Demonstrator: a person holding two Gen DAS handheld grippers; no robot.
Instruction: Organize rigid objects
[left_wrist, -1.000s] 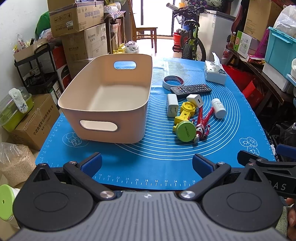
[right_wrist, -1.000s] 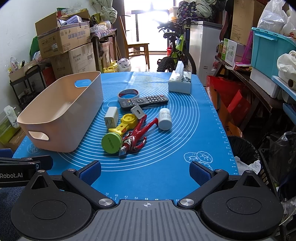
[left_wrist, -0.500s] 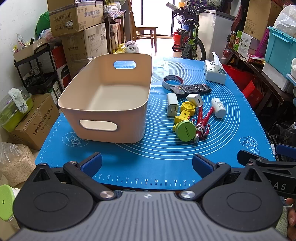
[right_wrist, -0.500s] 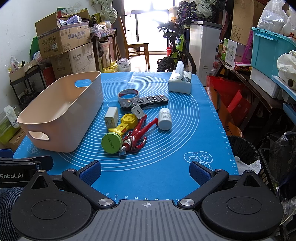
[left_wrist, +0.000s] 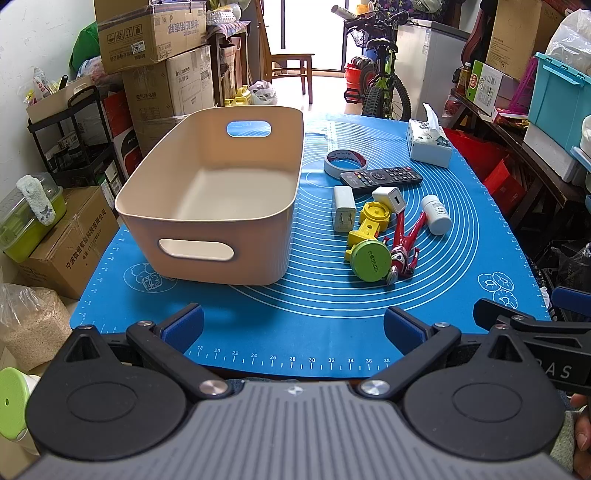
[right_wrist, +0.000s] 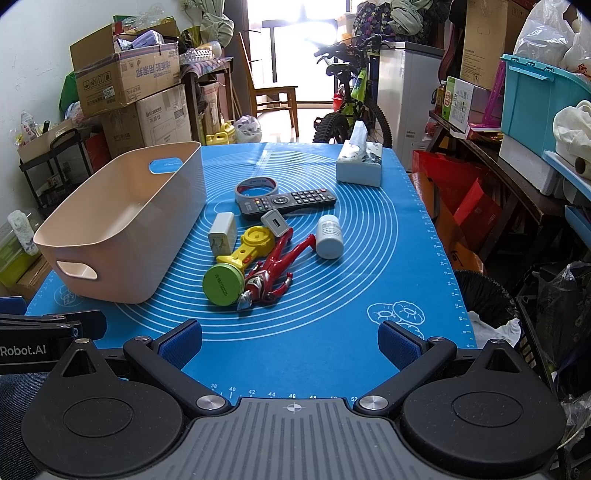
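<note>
An empty beige bin (left_wrist: 207, 236) (right_wrist: 122, 266) stands on the left of the blue mat (left_wrist: 314, 317). To its right lie a tape roll (left_wrist: 345, 160), a black remote (left_wrist: 380, 177), two white chargers (left_wrist: 344, 213), a yellow toy (left_wrist: 369, 225), a green lid (left_wrist: 370, 261), a red figure (left_wrist: 404, 243) and a white bottle (left_wrist: 436, 219). The same items show in the right wrist view, with the figure (right_wrist: 273, 269) nearest. My left gripper (left_wrist: 293, 325) and right gripper (right_wrist: 290, 339) are open and empty at the mat's near edge.
A tissue box (left_wrist: 428, 144) sits at the mat's far right. Cardboard boxes (left_wrist: 151, 33) and a cart stand to the left, a bicycle (left_wrist: 376, 85) behind the table, shelves and a teal crate (right_wrist: 539, 99) on the right.
</note>
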